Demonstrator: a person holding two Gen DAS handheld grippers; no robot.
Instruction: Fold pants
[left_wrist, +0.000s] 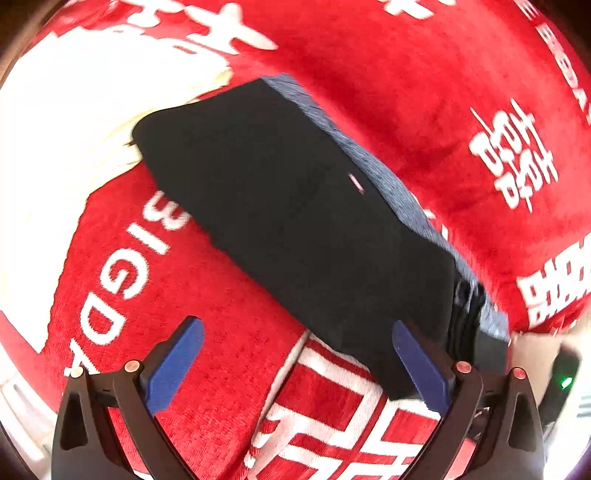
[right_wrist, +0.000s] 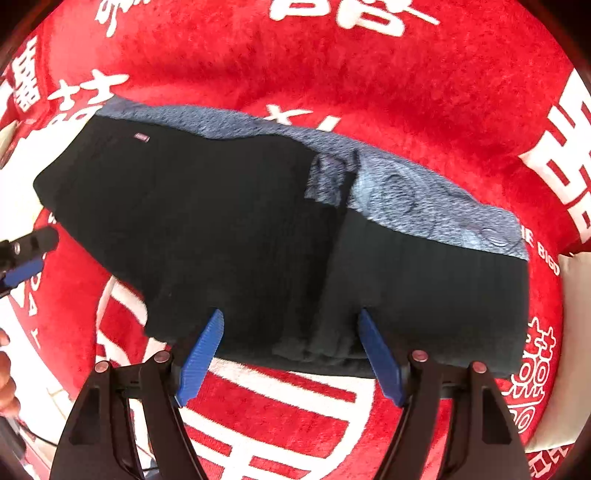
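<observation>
Pants (right_wrist: 229, 229) lie already folded into a compact dark bundle on the red blanket (right_wrist: 406, 74) with white lettering, a blue-grey patterned inner face showing along the far edge. Both grippers are released and hold nothing: the right gripper (right_wrist: 290, 354) stands with its blue fingers spread at the near edge of the bundle, and the left gripper (left_wrist: 295, 363) is spread too, one finger against the bundle's near corner.

If another fold is wanted — the bundle looks nearly done — each gripper should pinch through every layer at the near edge, then lift and carry evenly so the stack does not slide apart.

Only the right wrist view shows the ribbed waistband and the full width; the left wrist view alone shows the layered end of the stack and a cream-white patch (left_wrist: 74, 147) beyond the far corner.
</observation>
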